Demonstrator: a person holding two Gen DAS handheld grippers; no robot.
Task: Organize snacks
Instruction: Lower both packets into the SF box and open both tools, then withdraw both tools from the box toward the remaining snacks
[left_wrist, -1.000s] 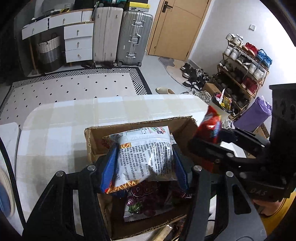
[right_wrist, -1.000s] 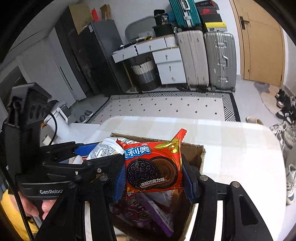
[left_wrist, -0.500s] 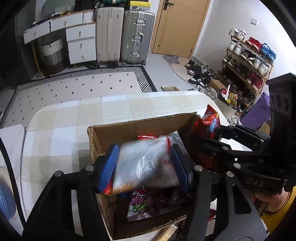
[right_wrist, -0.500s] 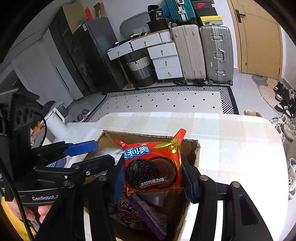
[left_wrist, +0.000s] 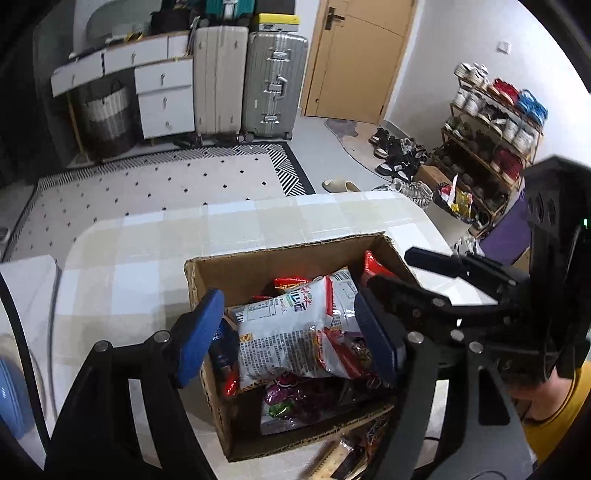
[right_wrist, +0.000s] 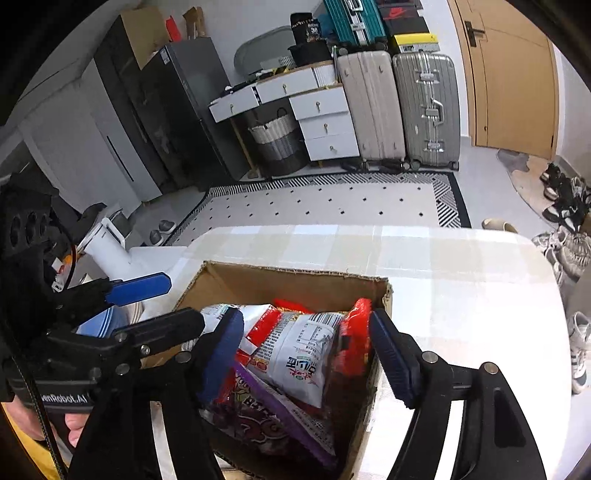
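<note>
Both tools hang above the open brown cardboard box (left_wrist: 280, 258), pointing down into it, which suits dropping packets straight in rather than placing them. The left tool (left_wrist: 286, 334) has its jaws opening, blue pads clear of the white crinkled snack bag with red trim (left_wrist: 295, 332) that lies below and between them on top of the pile. The right tool (right_wrist: 306, 354) is likewise opening, its pads apart and gripping nothing; the red foil biscuit packet (right_wrist: 354, 339) stands on edge against the box wall at about 3 o'clock of the white bag.

The box sits on the pale checked bench (right_wrist: 461, 280), toward its near edge, so both hands reach it without stretching.

Counted: one box, two tools. Inside the box at least four packets are visible: the white bag, the red packet, a purple wrapper with grape print (right_wrist: 266, 417) underneath, and a small red packet (left_wrist: 291, 282) at 12 o'clock by the far wall. More may lie hidden beneath. Something loose shows at the box's near edge, too blurred to name.
</note>
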